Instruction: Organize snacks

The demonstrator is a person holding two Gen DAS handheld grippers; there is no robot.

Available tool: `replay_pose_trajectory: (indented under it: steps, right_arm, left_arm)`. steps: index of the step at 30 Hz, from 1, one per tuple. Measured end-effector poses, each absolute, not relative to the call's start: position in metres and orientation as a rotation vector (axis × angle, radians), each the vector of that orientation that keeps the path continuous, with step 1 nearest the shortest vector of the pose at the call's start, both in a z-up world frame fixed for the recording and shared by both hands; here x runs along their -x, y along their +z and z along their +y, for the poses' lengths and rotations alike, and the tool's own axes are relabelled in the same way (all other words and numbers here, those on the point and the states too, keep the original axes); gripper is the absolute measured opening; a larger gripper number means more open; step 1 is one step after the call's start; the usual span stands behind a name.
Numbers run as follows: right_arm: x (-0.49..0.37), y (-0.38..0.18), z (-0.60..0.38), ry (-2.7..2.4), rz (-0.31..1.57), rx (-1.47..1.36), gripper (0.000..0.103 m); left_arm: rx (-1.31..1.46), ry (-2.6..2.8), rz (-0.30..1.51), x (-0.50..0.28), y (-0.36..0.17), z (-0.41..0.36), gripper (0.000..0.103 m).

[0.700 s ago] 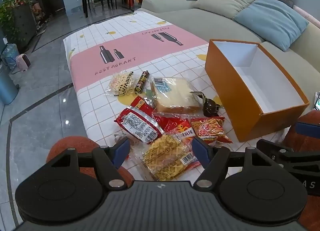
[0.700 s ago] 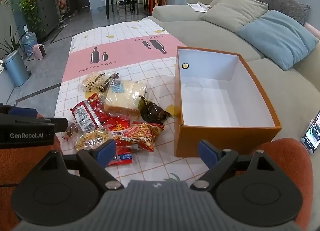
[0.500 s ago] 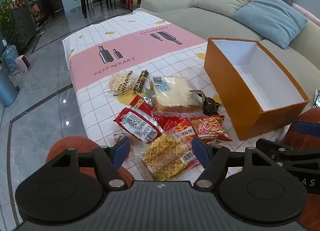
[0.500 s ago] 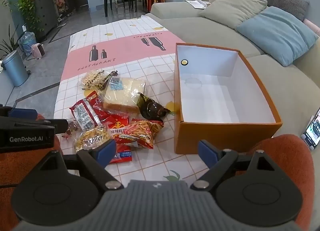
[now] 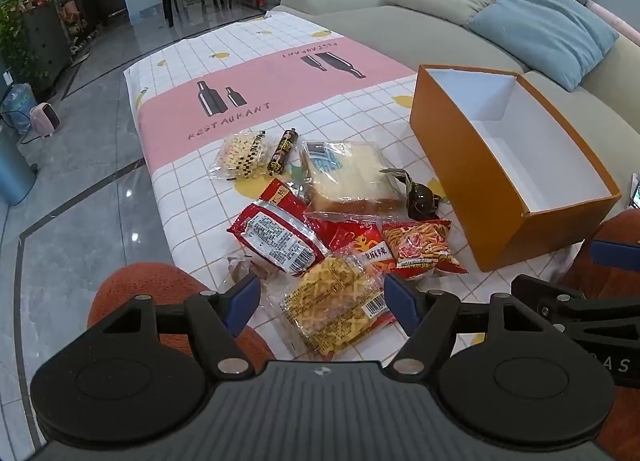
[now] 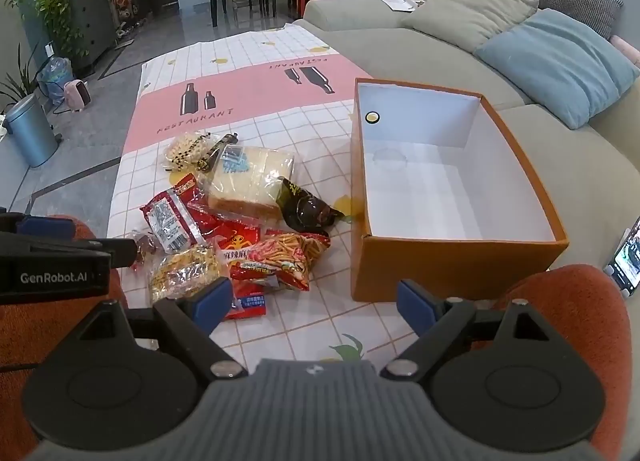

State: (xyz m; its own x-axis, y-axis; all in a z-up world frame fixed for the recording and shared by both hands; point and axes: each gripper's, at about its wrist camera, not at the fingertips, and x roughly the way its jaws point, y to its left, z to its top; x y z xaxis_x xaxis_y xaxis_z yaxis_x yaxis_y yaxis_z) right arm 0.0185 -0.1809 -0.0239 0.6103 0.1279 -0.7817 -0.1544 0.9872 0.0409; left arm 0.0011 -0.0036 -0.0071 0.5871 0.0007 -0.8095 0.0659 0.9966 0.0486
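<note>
A pile of snack packs lies on the tablecloth: a yellow noodle pack, a red bag with a white label, a chip bag, wrapped bread, a dark pouch, a cracker bag and a dark stick. An empty orange box with a white inside stands to their right. My left gripper is open, low over the noodle pack. My right gripper is open, before the box's near corner, holding nothing.
The table has a pink and white checked cloth. A grey sofa with a blue cushion runs along the right. A phone lies at the right edge. Grey tiled floor is to the left.
Both grippers have edged slightly forward toward the snacks and box. Jaws stay open; nothing on the table has moved.
</note>
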Motion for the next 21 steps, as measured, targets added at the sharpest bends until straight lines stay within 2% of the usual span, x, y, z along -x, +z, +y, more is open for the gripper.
replay_pose_trajectory:
  steps: [21]
  right_arm:
    - [-0.0217,-0.0241,-0.1828,0.171,0.923,0.019,0.087]
  left_arm:
    - [-0.069,-0.038,0.964,-0.0001,-0.0112,-0.0028,0.083]
